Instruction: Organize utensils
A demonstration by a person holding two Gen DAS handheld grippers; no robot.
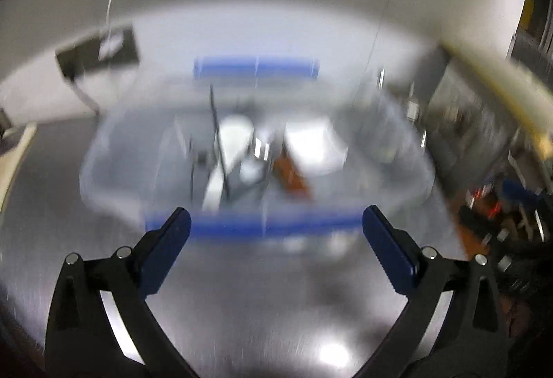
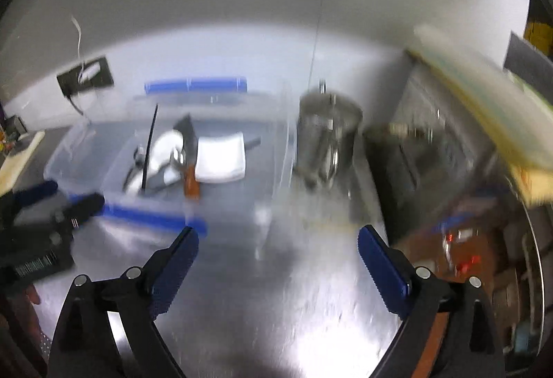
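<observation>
A clear plastic bin (image 1: 114, 167) with blue latches stands on the steel counter, seen blurred in the left wrist view and also in the right wrist view (image 2: 79, 153). Inside lie a white ladle-like utensil (image 2: 166, 146), a black stick utensil (image 2: 150, 146), a cleaver with a brown handle (image 2: 190, 170) and a white folded cloth (image 2: 221, 158). My left gripper (image 1: 276, 222) is open and empty just in front of the bin; it also shows in the right wrist view (image 2: 74, 198). My right gripper (image 2: 278, 239) is open and empty over bare counter, right of the bin.
A steel canister (image 2: 328, 139) stands right of the bin. A pale board or box (image 2: 490, 115) juts in at the upper right. A wall outlet with a cord (image 2: 86, 74) is behind. A sink area (image 2: 432, 163) and a cutting board (image 2: 20, 157) flank the counter.
</observation>
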